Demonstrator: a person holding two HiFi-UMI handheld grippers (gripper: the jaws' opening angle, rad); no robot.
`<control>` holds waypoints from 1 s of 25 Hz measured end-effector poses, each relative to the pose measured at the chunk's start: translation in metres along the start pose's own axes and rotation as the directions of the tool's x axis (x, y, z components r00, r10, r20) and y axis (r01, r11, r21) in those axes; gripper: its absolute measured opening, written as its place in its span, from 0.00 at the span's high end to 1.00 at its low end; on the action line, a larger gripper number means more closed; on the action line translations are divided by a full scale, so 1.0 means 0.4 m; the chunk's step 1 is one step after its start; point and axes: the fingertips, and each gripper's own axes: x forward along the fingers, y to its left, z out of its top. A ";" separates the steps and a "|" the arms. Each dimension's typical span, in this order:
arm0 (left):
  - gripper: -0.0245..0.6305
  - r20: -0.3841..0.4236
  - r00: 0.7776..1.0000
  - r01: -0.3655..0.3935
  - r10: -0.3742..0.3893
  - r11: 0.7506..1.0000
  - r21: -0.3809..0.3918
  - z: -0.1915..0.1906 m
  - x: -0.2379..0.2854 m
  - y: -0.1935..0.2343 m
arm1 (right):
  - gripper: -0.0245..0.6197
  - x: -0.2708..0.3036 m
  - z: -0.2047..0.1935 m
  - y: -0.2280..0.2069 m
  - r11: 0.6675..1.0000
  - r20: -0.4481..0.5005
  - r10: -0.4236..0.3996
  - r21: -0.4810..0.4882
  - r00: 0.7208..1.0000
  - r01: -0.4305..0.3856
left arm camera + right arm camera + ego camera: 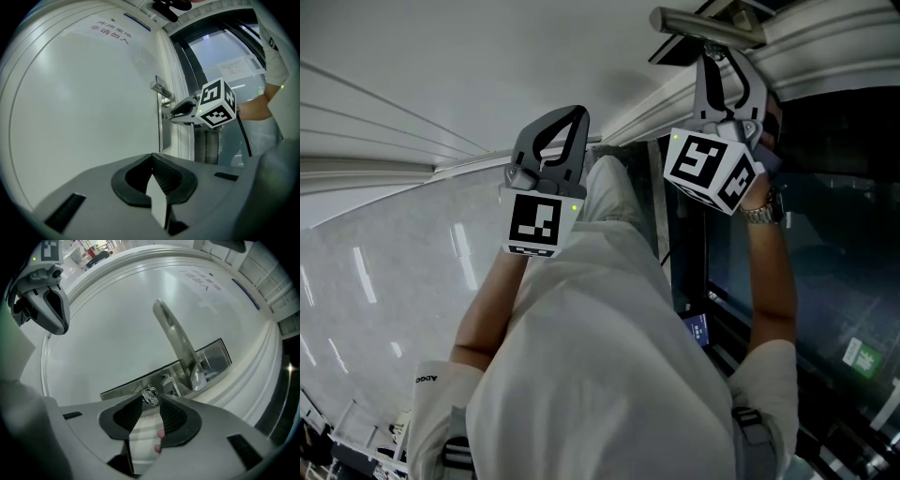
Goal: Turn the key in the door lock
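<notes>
2 hand-held grippers at the door, the right one on the key.

Head view: the left hand-held gripper [562, 131] is held off the door [394, 262], while the right hand-held gripper [724, 84] reaches to the lever handle [703, 23]. Left gripper view: its jaws are pressed together with nothing between them. Right gripper view: the jaws pinch the key [150, 396], seated in the lock plate [131, 383] beside the handle's base. The grasp looks made; next comes a wrist roll about the key's axis, without slackening the pinch.
</notes>
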 end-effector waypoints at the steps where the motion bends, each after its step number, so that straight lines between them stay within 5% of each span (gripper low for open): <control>1: 0.95 -0.001 1.000 0.000 0.000 1.000 0.000 -0.001 0.001 0.000 | 0.78 0.002 -0.001 0.001 1.000 -0.002 -0.001 -0.009 1.000 0.001; 14: 0.95 -0.004 1.000 0.005 -0.005 1.000 -0.005 -0.007 0.015 -0.001 | 0.80 0.026 -0.010 0.032 0.988 -0.022 -0.014 -0.156 1.000 0.011; 25: 0.95 -0.007 1.000 0.023 -0.023 1.000 -0.006 -0.006 0.033 -0.012 | 0.93 0.030 0.000 0.004 0.996 -0.012 -0.060 -0.071 0.998 0.059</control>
